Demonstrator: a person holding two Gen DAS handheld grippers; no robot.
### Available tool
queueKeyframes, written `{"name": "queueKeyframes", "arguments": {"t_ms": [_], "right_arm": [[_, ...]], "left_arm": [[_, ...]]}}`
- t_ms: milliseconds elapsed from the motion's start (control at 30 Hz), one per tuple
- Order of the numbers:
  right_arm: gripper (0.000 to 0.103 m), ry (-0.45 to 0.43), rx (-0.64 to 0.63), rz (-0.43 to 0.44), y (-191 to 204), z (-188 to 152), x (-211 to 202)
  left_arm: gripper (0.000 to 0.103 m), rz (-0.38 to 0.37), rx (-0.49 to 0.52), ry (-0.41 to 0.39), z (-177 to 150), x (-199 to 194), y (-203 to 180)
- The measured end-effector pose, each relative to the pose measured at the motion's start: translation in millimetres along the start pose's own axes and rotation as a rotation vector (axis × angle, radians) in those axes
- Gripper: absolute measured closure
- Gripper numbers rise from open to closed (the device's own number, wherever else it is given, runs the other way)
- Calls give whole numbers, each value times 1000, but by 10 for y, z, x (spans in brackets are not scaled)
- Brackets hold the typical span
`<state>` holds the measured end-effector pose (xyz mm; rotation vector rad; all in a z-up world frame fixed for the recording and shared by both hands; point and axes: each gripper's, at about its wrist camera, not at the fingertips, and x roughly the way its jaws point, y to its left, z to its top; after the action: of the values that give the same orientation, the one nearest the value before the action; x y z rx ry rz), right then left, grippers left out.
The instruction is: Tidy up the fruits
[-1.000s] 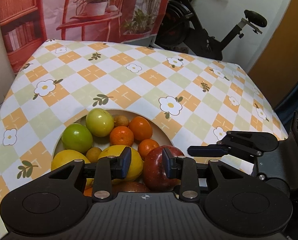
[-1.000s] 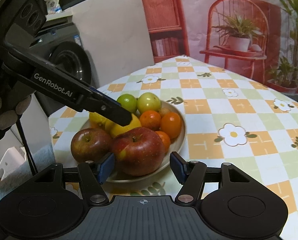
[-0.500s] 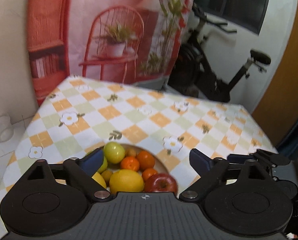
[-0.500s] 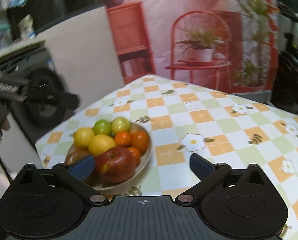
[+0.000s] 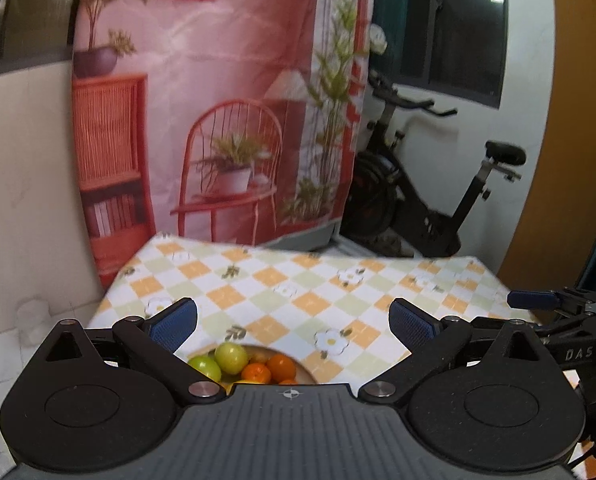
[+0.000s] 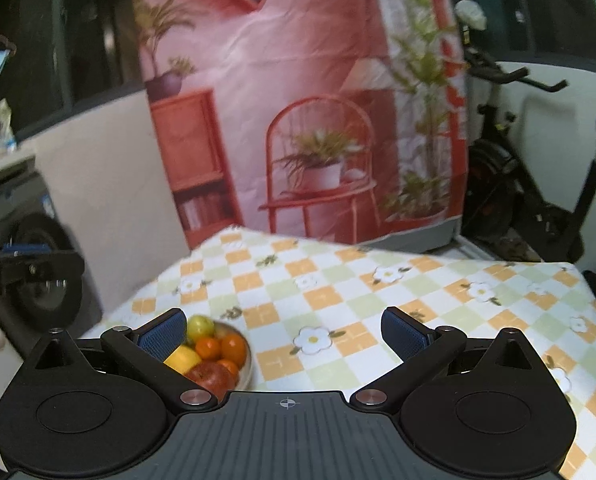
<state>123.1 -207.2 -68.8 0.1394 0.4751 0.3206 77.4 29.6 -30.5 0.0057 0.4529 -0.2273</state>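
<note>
- The checked tablecloth [image 5: 282,280] now fills the ground ahead of both claws, where a second ago the fruit filled the view. Both cameras have lifted and drawn back from it.
- The plate [image 6: 246,360] of fruit has shrunk to a small patch low in each view. It sits just under and ahead of the left claw's body, and beside the left finger of the right claw.
- The left gripper [image 5: 292,322] was pinched together over the pile a second ago. Its jaws are now opening to full spread, with nothing between them but bare cloth.
- The right gripper [image 6: 284,330] was half closed around the red apple [image 6: 214,376] and now stands fully wide and empty. The apple lies on the plate, below its left finger.
- On the plate too: two green fruits [image 5: 230,356], the oranges [image 5: 281,366] beside them, and a lemon [image 6: 182,358].
- Judged from this, every fruit in sight is gathered on the plate and both claws have let go, so the sorting looks finished or very nearly so.
</note>
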Motion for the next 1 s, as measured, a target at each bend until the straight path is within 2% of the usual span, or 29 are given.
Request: {"name": "queueKeyframes", "arguments": {"t_ms": [267,433,700,1000], "right_arm": [[0,-105,20,-105,150,132,-677],[0,-121,-8,-143,264,78,-917],[0,-106,-39,-199,447,-17,-993],[0,-81,-22,-226,412,-122,-946]], "left_arm": [[0,45,38,-103,86,-517,-259],[0,111,54,-92,47,-677,-403],[0,136,119,-113,-75,-782,-504],[0,117,116,-116,-146,-789,-515]]}}
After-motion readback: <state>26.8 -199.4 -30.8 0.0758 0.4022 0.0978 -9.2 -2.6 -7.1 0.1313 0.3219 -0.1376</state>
